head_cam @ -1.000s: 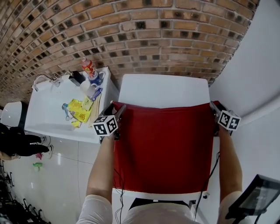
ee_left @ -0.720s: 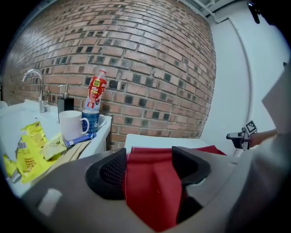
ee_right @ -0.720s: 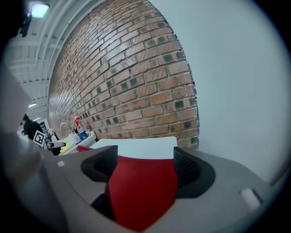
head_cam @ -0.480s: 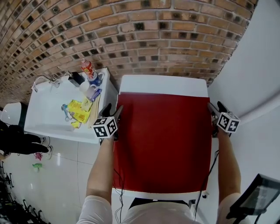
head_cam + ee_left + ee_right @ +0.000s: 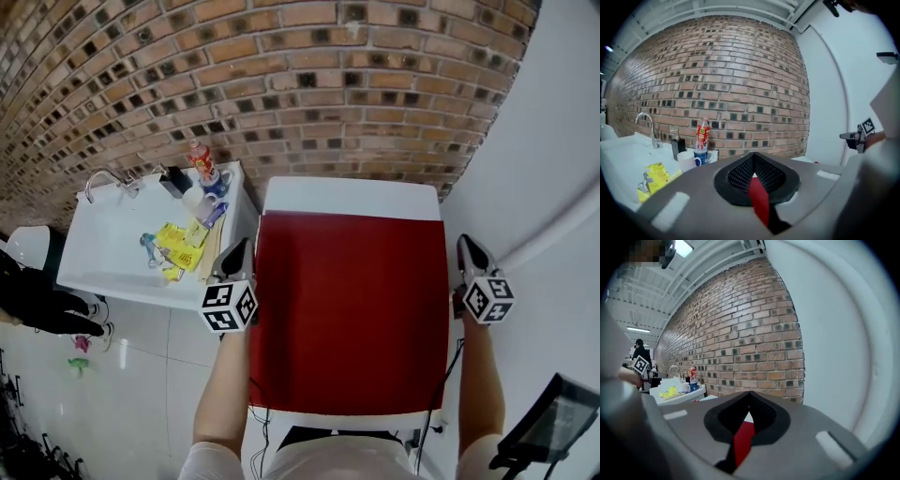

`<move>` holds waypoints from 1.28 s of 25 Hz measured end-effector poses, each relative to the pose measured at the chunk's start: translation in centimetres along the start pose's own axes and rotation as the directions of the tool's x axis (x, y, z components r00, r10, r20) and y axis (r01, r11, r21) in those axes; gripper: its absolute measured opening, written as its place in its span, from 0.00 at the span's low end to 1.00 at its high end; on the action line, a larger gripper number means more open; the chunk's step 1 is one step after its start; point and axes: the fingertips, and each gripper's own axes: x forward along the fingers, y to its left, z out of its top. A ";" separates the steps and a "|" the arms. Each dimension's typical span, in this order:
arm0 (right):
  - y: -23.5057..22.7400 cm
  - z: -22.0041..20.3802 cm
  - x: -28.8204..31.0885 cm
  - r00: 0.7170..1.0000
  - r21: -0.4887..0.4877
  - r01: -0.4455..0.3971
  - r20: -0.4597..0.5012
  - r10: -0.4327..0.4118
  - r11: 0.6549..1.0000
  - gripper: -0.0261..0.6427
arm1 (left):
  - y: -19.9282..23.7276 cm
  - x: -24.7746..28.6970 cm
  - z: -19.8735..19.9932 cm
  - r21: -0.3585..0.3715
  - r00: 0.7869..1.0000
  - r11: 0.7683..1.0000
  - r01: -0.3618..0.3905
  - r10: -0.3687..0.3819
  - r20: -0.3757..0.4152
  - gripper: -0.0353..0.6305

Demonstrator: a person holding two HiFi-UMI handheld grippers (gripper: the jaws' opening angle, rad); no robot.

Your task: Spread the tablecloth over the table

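Red tablecloth (image 5: 352, 309) lengthwise toward brick wall (image 5: 281, 75)

- I see a plain red tablecloth (image 5: 352, 309) on a white surface (image 5: 352, 195).
- The brick wall (image 5: 309, 84): reddish-brown, dotted with dark bricks.
- Some yellow packets (image 5: 183, 248), a white sink (image 5: 103, 246).

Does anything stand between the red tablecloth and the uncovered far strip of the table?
Nothing visible does. The far strip of the table lies bare beyond the tablecloth; the bottle and mugs stand on the sink counter to the left, off the table.
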 end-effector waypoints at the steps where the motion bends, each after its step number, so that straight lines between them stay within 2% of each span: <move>1: 0.6 1.0 -1.1 1.000 -0.005 0.005 0.017 -0.005 1.000 0.05 | -0.5 -1.3 0.9 0.006 1.000 1.000 0.001 -0.002 0.015 0.06; 7: 4.7 5.7 -8.5 0.995 -0.015 0.025 0.093 -0.024 1.000 0.05 | -2.7 -9.9 5.7 0.026 0.995 1.000 -0.013 0.010 0.101 0.06; 12: 8.3 6.8 -13.9 0.995 -0.024 0.023 0.100 -0.020 0.999 0.05 | -4.0 -15.3 7.5 0.014 0.994 0.999 -0.032 0.030 0.109 0.06; 15: 10.5 7.6 -16.6 0.993 -0.011 0.012 0.119 -0.011 1.000 0.05 | -5.6 -18.3 8.4 0.020 0.992 1.000 -0.018 0.015 0.123 0.06; 19: 13.1 9.6 -19.7 0.990 -0.067 -0.009 0.141 0.018 0.998 0.05 | -7.2 -21.7 9.3 0.021 0.989 1.000 0.016 -0.018 0.145 0.06; 25: 14.1 11.5 -22.1 0.985 -0.090 -0.018 0.170 0.033 0.996 0.05 | -8.6 -23.5 9.8 0.024 0.987 0.999 0.026 -0.029 0.156 0.06; 32: 14.4 10.9 -22.5 0.986 -0.110 -0.012 0.162 0.030 0.994 0.05 | -9.0 -23.5 9.8 0.019 0.985 0.999 0.042 -0.045 0.166 0.06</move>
